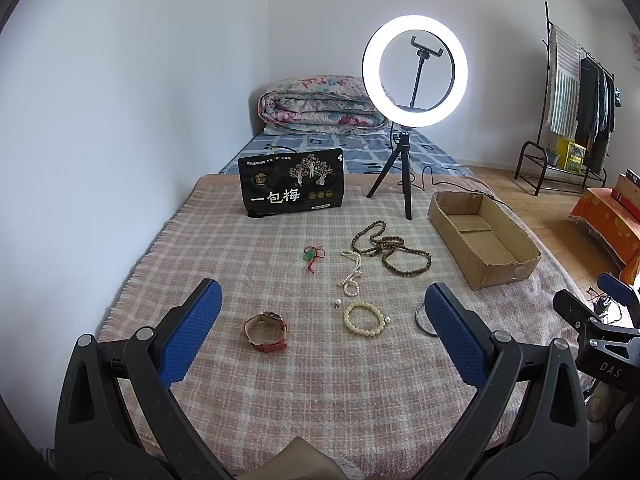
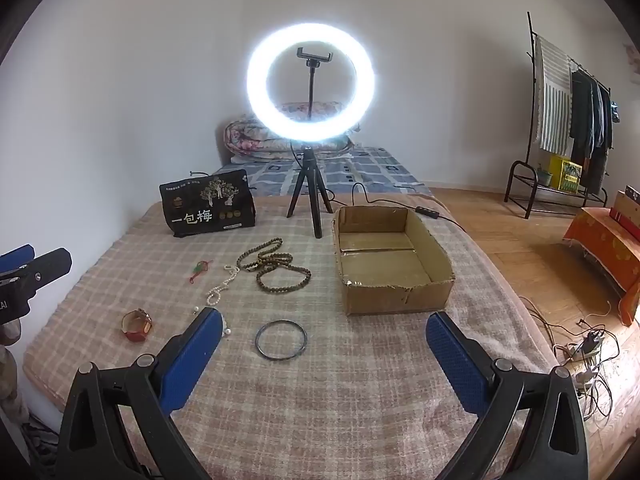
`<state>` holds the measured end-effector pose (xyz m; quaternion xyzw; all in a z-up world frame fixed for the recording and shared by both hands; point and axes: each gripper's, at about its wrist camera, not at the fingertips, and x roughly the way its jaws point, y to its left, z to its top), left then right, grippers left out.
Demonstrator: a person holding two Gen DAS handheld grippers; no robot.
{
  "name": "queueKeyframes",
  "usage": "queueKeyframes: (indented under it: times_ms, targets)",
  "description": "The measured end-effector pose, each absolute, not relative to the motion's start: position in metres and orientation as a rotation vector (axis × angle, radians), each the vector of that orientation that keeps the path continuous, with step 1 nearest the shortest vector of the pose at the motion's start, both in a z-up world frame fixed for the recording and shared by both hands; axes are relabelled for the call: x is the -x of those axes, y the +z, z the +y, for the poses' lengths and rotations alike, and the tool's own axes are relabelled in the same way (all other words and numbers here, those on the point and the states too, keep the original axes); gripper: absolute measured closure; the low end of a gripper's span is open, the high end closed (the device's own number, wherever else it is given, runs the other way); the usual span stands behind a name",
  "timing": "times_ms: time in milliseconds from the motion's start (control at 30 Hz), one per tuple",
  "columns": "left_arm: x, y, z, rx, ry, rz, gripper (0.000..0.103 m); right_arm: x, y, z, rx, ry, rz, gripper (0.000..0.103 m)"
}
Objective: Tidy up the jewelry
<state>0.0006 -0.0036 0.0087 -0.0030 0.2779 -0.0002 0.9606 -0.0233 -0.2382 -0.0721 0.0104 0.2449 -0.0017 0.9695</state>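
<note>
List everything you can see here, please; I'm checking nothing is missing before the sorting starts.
cardboard box: one, brown, empty, right on the blanket
wooden bead strand: one, brown, centre
pearl necklace: one, white, left of the beads
bead bracelet: one, cream, near
bangle: one, dark metal, near
watch: one, red strap, near left
pendant: one, green on red cord
snack bag: one, black, far left
ring light: one, lit, on tripod
left gripper: open, empty
right gripper: open, empty

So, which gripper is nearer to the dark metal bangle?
Right. The right gripper has the dark metal bangle lying just ahead between its open fingers; the left gripper is further left, with the bangle behind its right finger.
</note>
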Motion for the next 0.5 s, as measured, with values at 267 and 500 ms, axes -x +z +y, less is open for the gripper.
queueKeyframes:
  times_ms: [267, 500]
  targets:
    - [0.0002, 0.0072, 0.0013, 0.010, 0.000, 0.564, 0.000, 0.0232, -0.0727, -0.2356, -0.020, 0.000, 0.498, 0.000]
    - [0.0008, 0.0054, 0.0015, 0.011, 0.002, 0.560, 0.000, 0.0226, -0.0728, -0.2357, -0.023, 0.001, 0.499, 0.000]
